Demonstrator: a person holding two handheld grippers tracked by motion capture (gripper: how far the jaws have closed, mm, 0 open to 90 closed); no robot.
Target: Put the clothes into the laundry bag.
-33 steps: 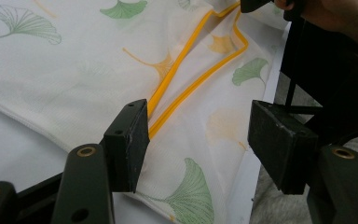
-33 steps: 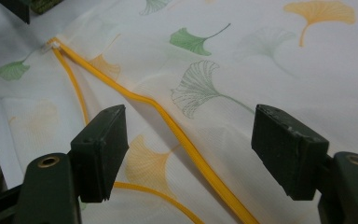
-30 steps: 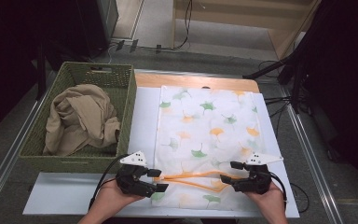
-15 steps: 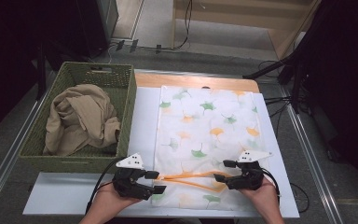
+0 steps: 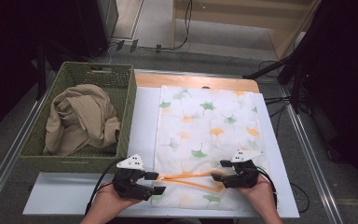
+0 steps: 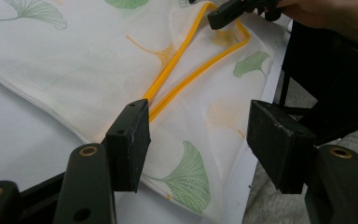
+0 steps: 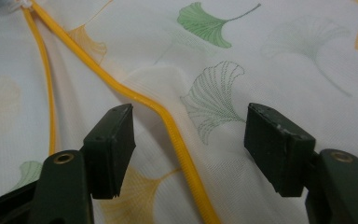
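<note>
A white mesh bag [image 5: 209,121] printed with green and orange ginkgo leaves lies flat on the white board. Its orange zipper [image 5: 191,175] runs across the near end, with the two sides parted into a narrow V. My left gripper [image 5: 154,183] is open at the bag's near left corner, and the zipper's closed end lies just beyond its jaws [image 6: 200,126]. My right gripper [image 5: 220,171] is open low over the bag's right part. One orange zipper edge [image 7: 135,100] passes under the gap between its jaws [image 7: 189,126]. Neither gripper pinches the fabric.
A green woven basket [image 5: 121,74] holding a crumpled beige cloth [image 5: 79,121] stands at the left, next to the board. The white board [image 5: 142,121] shows bare strips on either side of the bag. Cables lie on the floor beyond the table.
My right gripper has shifted a little to the left and lower over the zipper. The left gripper and the bag have stayed where they were.
</note>
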